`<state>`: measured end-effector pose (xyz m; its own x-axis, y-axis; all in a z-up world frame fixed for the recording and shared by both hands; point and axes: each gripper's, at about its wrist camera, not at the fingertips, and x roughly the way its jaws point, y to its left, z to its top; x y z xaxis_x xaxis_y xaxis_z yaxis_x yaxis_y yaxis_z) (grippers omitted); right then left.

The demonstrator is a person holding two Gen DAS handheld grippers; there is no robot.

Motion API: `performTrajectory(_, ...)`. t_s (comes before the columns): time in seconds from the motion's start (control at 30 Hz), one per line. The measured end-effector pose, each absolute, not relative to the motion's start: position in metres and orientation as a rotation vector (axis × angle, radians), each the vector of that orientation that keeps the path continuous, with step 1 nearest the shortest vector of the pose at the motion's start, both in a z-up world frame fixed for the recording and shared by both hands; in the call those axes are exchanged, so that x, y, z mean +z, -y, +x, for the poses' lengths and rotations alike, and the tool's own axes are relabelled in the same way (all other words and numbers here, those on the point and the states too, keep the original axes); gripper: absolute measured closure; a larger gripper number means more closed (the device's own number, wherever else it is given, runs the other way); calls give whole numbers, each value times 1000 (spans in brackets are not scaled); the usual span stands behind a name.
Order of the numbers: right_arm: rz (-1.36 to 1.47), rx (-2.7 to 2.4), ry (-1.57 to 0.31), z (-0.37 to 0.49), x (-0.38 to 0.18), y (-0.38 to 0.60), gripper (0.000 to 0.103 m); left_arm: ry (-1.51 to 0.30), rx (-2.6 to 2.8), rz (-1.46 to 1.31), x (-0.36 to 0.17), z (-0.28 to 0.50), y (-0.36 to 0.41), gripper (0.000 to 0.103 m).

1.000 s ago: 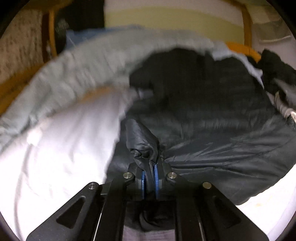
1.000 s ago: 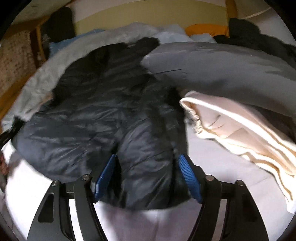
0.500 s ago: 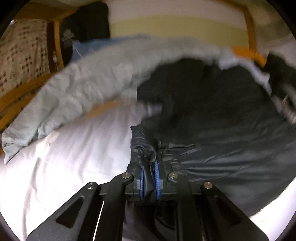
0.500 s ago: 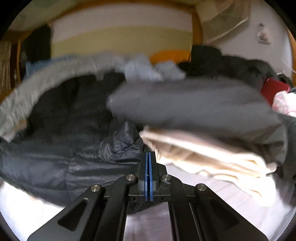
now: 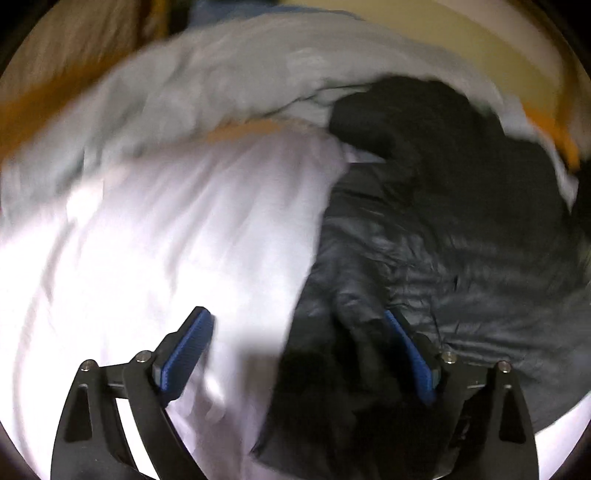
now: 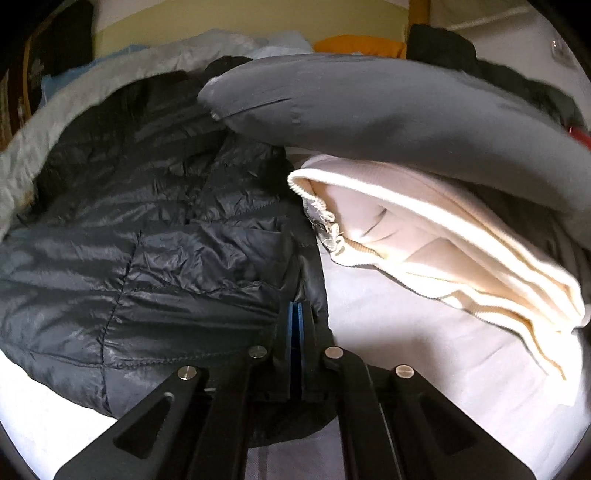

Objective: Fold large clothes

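The black puffer jacket (image 6: 147, 251) lies spread on the white bed sheet (image 5: 147, 240). The left gripper (image 5: 299, 354) hangs over its edge, jaws opening wide, pads off the fabric. The right gripper (image 6: 295, 332) has its jaws pressed together on the jacket's hem, beside a cream garment (image 6: 424, 243) under a grey one (image 6: 388, 107).

White-sheeted bed (image 6: 424, 332): black puffer jacket (image 6: 155, 229), cream garment (image 6: 424, 236), pale grey duvet (image 5: 207, 85) on it.

A bed with a white sheet (image 6: 424, 332) fills the near scene, brightly lit, a pale yellow headboard panel (image 6: 258, 22) at the far end framed by orange-brown wood (image 6: 419, 11), a white wall (image 6: 517, 40) far right.
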<state>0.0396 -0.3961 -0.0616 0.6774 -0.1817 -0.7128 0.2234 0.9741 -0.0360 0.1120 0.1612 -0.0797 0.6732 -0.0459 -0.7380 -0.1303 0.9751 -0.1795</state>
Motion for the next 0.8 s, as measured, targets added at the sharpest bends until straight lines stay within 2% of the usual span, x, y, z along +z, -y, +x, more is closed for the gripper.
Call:
performTrajectory(0.07,91,-198,-796,38,-61,403,97,-860,-10,-354,-85,101,-179,10)
performTrajectory(0.17,137,-183,-779,33,-58,411,91,-853,-51,-348,-80,87,-181,10)
performTrajectory(0.27,144,-190,-771,29,-56,413,80,-843,-129,-333,-79,88,-170,10)
performTrajectory(0.3,135,-206,-767,28,-55,412,62,-835,-147,-327,-80,88,-166,10)
performTrajectory(0.33,124,-240,-759,27,-53,412,40,-827,-157,-314,-80,88,-161,10)
performTrajectory(0.37,121,-270,-746,25,-52,412,33,-821,-160,-300,-81,91,-158,10)
performTrajectory(0.4,127,-287,-731,23,-50,414,31,-818,-158,-287,-83,94,-154,10)
performTrajectory(0.47,181,-216,-721,13,-50,418,37,-820,-155,-262,-87,104,-148,10)
performTrajectory(0.5,199,-170,-733,14,-52,420,58,-823,-170,-263,-88,105,-146,10)
performTrajectory(0.53,216,-107,-761,17,-56,421,72,-819,-183,-274,-87,108,-146,12)
performTrajectory(0.6,261,-45,-764,20,-58,424,89,-785,-195,-290,-84,103,-147,62)
performTrajectory(0.63,295,-24,-759,20,-58,425,92,-763,-233,-312,-82,99,-148,93)
performTrajectory(0.73,279,-80,-730,14,-53,423,94,-585,-241,-332,-60,68,-153,96)
performTrajectory(0.8,223,-127,-684,2,-40,412,94,-546,-176,-280,-39,47,-151,96)
